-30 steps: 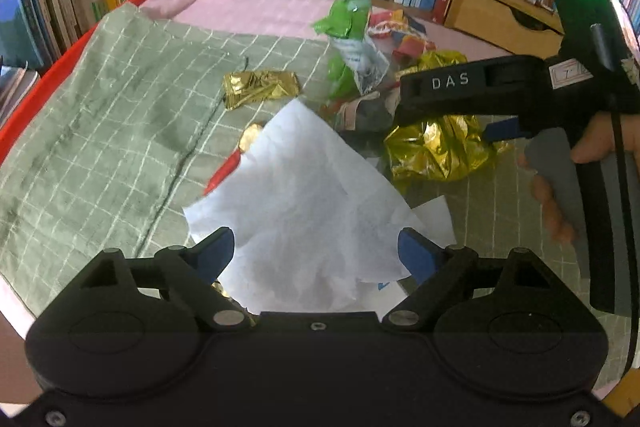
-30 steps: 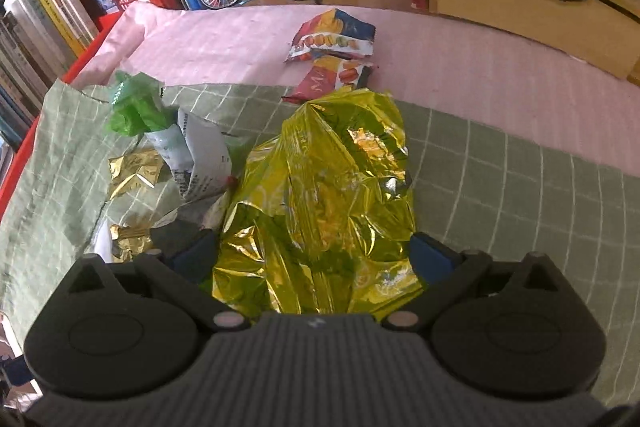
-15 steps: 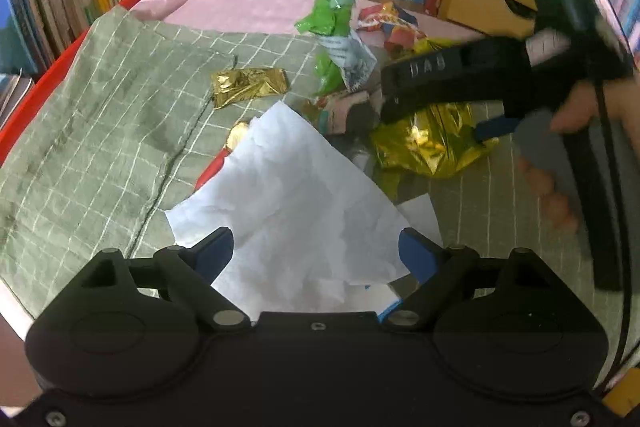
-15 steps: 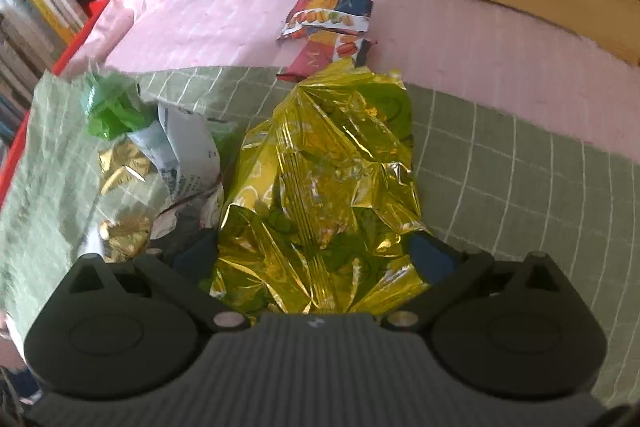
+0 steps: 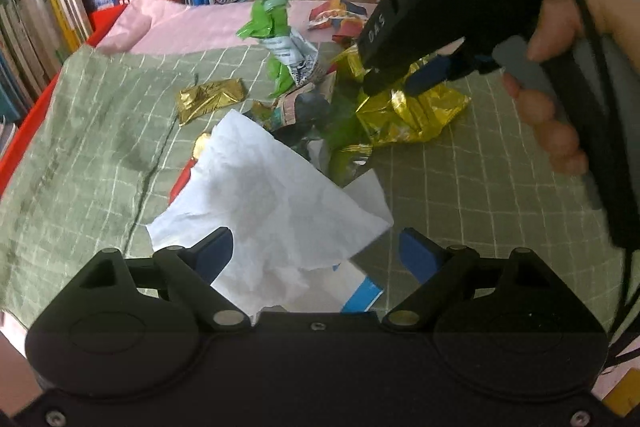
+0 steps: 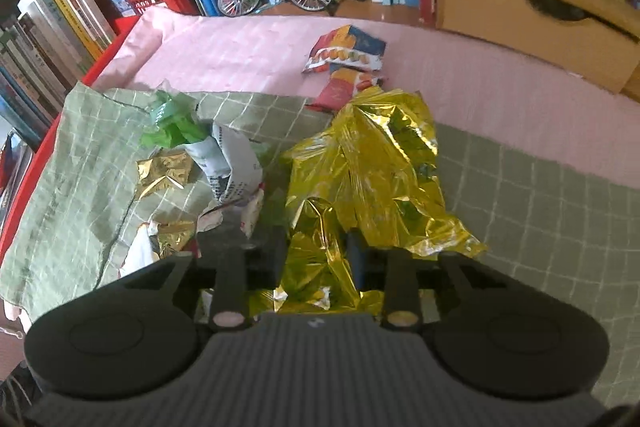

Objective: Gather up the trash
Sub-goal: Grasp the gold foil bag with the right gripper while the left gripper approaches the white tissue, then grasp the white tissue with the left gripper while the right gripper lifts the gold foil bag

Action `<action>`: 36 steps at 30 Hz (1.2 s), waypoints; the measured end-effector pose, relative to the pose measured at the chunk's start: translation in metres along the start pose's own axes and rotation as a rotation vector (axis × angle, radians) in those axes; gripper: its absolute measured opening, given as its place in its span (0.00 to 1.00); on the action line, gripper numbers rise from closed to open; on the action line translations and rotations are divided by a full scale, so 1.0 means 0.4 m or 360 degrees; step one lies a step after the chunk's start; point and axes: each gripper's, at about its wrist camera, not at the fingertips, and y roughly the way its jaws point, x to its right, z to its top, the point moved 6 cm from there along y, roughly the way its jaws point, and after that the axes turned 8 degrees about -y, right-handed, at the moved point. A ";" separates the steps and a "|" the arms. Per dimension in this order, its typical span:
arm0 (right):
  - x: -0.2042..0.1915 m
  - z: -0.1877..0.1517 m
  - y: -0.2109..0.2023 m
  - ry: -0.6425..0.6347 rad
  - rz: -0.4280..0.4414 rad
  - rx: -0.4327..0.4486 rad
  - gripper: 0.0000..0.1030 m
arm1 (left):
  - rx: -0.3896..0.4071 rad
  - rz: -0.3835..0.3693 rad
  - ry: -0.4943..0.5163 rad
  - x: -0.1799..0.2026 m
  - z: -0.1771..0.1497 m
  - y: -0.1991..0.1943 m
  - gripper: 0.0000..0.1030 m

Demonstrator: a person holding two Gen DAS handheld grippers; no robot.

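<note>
Right tool: fingers drawn narrow, pinching the near edge of the crumpled gold foil snack bag; a hand held its grip at 2 o'clock in the left view. Left tool: fingers spread wide, crumpled white tissue paper lying between them, not clamped. Green checked cloth: bare at 3 o'clock of the bag. Green plastic wrapper and small gold foil wrapper: at 10 o'clock. Printed snack packet: on the pink cloth, 12 o'clock.
</note>
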 end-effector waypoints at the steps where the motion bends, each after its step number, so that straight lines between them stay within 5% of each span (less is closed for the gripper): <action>1: 0.005 -0.002 -0.005 0.0004 0.0005 0.0005 0.34 | 0.0001 0.0024 0.0018 0.002 -0.002 0.004 0.87; 4: 0.018 -0.008 -0.023 0.0030 0.0017 0.0021 0.28 | -0.0015 0.0086 0.0070 0.009 -0.004 0.023 0.85; 7: 0.033 -0.016 -0.036 0.0071 0.0017 0.0025 0.27 | -0.0053 0.0087 0.0109 0.016 -0.002 0.044 0.65; 9: 0.041 -0.021 -0.041 0.0088 0.0030 0.0038 0.37 | -0.0089 0.0064 0.0095 0.017 0.003 0.048 0.22; 10: 0.043 -0.022 -0.044 0.0095 0.0037 0.0053 0.49 | -0.0104 0.0054 0.0055 0.014 0.008 0.045 0.17; 12: 0.043 -0.021 -0.049 0.0088 0.0051 0.0081 0.76 | -0.0067 0.0032 -0.0031 0.002 0.023 0.022 0.14; 13: 0.039 -0.019 -0.050 0.0079 0.0058 0.0094 0.78 | -0.0036 0.0031 -0.0051 -0.002 0.031 0.009 0.12; 19: 0.027 -0.002 -0.021 0.0039 0.0004 0.0075 0.82 | 0.0142 0.0162 -0.0033 -0.035 0.080 -0.062 0.05; 26: 0.013 0.004 0.027 -0.0009 -0.0067 0.0016 0.82 | 0.0182 0.0207 -0.0188 -0.104 0.113 -0.076 0.05; 28: 0.011 0.006 0.040 -0.0012 -0.0065 0.0001 0.81 | 0.0179 0.0207 -0.0224 -0.121 0.113 -0.078 0.05; 31: 0.014 0.007 0.062 -0.0006 -0.0071 -0.0025 0.61 | 0.0181 0.0214 -0.0256 -0.137 0.116 -0.078 0.05; 36: 0.011 0.014 0.044 0.0002 -0.0043 0.0020 0.48 | 0.0186 0.0205 -0.0267 -0.137 0.117 -0.078 0.05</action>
